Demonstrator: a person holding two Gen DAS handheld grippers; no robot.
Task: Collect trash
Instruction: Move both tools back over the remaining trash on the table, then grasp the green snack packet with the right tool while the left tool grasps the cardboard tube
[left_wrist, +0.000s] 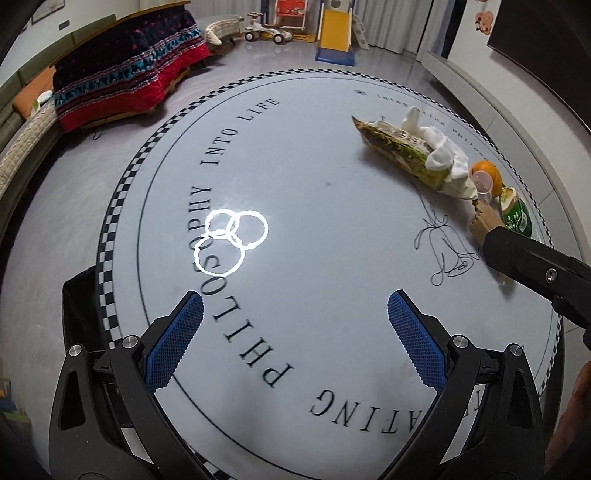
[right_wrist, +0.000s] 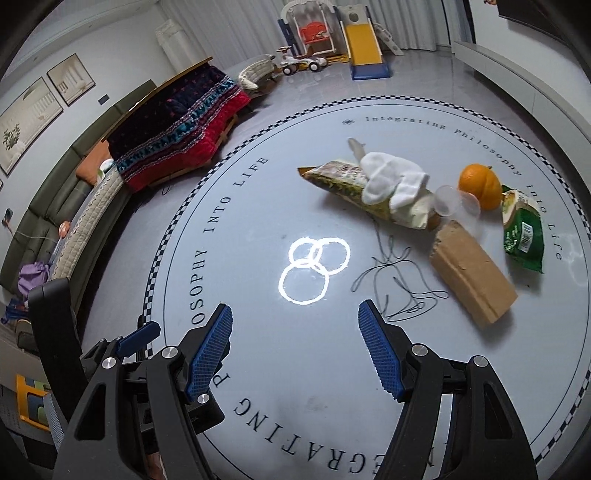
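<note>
Two black grippers with blue ribbed pads hover over a round grey table (right_wrist: 258, 206) ringed with black lettering, the left gripper (left_wrist: 295, 317) and the right gripper (right_wrist: 295, 332) both spread wide and empty. The litter sits at the right of both views: a green-and-yellow snack bag (right_wrist: 340, 181) under a crumpled white cloth (right_wrist: 391, 181), a brown cardboard box (right_wrist: 472, 273), a green wrapper (right_wrist: 524, 232), a clear plastic cup (right_wrist: 448, 201) and an orange fruit (right_wrist: 480, 184).

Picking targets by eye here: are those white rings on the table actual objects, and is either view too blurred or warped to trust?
Left wrist view: rings are ceiling-light glare on the glossy table, not objects; sharp, edges bowed. Right wrist view: same glare; clear plastic cup hard to make out.
</note>
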